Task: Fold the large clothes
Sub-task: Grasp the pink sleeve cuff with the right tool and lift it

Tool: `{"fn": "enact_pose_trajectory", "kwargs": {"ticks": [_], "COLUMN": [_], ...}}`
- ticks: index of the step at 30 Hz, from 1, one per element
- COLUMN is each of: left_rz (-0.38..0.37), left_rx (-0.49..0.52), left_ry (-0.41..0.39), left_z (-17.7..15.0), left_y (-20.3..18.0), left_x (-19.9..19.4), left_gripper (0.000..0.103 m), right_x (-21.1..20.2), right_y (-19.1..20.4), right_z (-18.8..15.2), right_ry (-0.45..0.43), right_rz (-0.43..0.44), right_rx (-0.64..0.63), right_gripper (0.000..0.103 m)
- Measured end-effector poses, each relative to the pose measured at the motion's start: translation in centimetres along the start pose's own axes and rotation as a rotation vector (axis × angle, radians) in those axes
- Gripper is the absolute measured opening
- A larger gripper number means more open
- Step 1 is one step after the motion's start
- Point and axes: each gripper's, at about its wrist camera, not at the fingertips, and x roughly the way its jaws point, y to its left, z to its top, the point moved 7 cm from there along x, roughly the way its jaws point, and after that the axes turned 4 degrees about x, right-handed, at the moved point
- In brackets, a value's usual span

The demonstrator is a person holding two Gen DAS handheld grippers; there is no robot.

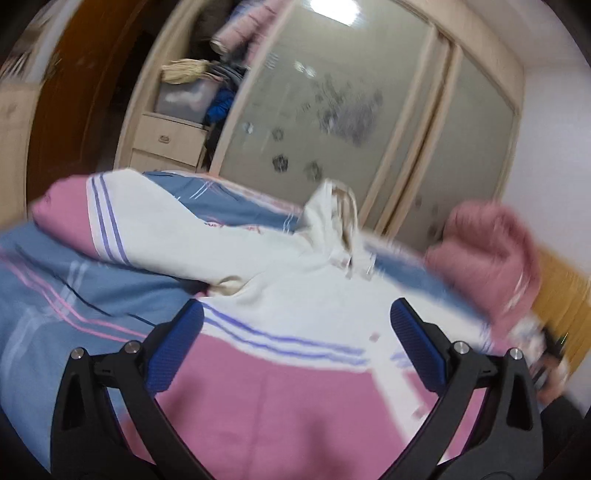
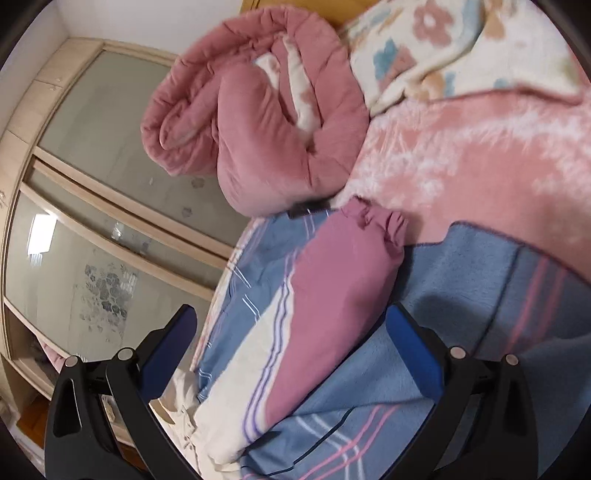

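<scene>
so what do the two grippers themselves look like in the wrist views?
Both look the same build. The left gripper and right gripper each have two black plastic arms with cut-out slots, round silver bolt heads at the joints, and blue textured pads on the fingers' inner faces. No cables or printed markings show. Both views are motion-blurred, so finer detail is not readable.

Bright ceiling light (image 1: 334, 9), motion blur, fisheye-warped edges

A home bedroom: a bed (image 2: 461, 280) covered in a blue striped sheet, a rolled pink quilt (image 2: 258, 122) and a floral blanket (image 2: 461, 48) at its head, and a wardrobe (image 1: 351, 110) with frosted sliding doors, drawers (image 1: 170, 142) and stuffed shelves.
</scene>
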Motion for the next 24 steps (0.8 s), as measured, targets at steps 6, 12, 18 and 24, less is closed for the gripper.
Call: {"fn": "enact_pose_trajectory", "kwargs": {"ticks": [6, 12, 18, 24], "left_rz": [-0.033, 0.002, -0.025, -0.018], "left_rx": [0.010, 0.148, 0.145, 0.168], "left_ry": [0.133, 0.180, 0.215, 0.240], "left_z": [-1.8, -3.2, -4.5, -4.8], "left_y": [-2.1, -4.0, -4.4, -4.8], "left_x": [2.8, 4.6, 5.1, 5.0], "left_gripper": [0.101, 0.101, 0.101, 0.101], "right_x": [3.1, 4.5, 6.8, 6.8], "right_y": [-1.3, -2.4, -3.7, -5.2], "right_z": [-0.7, 0.9, 0.6, 0.7], "right_ry": [0.072, 0.095, 0.131, 0.107], "right_rz": [-0.061, -0.055, -0.199, -0.184], "right_rx": [-0.043, 0.024, -0.022, 0.021], "right_gripper": [0.102, 0.102, 0.069, 0.024]}}
